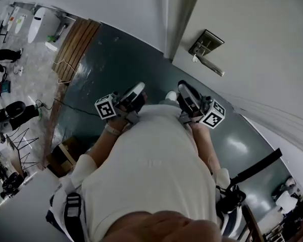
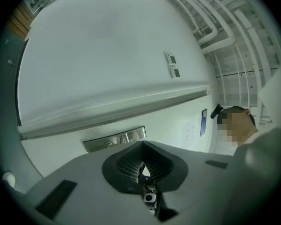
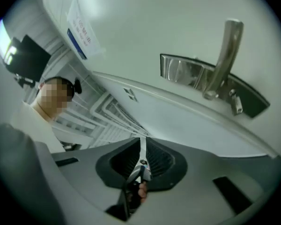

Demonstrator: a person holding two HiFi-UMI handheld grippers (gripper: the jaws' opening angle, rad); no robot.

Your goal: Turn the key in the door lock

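The white door (image 1: 252, 44) stands at the right of the head view, with a metal lock plate (image 1: 206, 43) and a lever handle (image 1: 212, 64). In the right gripper view the lever (image 3: 225, 50) rises from the plate (image 3: 187, 71), and a small metal stub (image 3: 235, 104) sticks out beside its base; I cannot tell if it is the key. Both grippers are held close to the person's chest, well short of the door. The left gripper (image 1: 137, 91) (image 2: 143, 158) is shut and empty. So is the right gripper (image 1: 185, 88) (image 3: 143, 146). The lock plate (image 2: 114, 139) also shows ahead of the left gripper.
A dark green floor (image 1: 121, 59) runs up to the door. A wooden panel (image 1: 76, 42) lies at the far left, with tripods and gear (image 1: 10, 115) beyond it. A person in a white shirt (image 2: 236, 123) shows at the edge of both gripper views.
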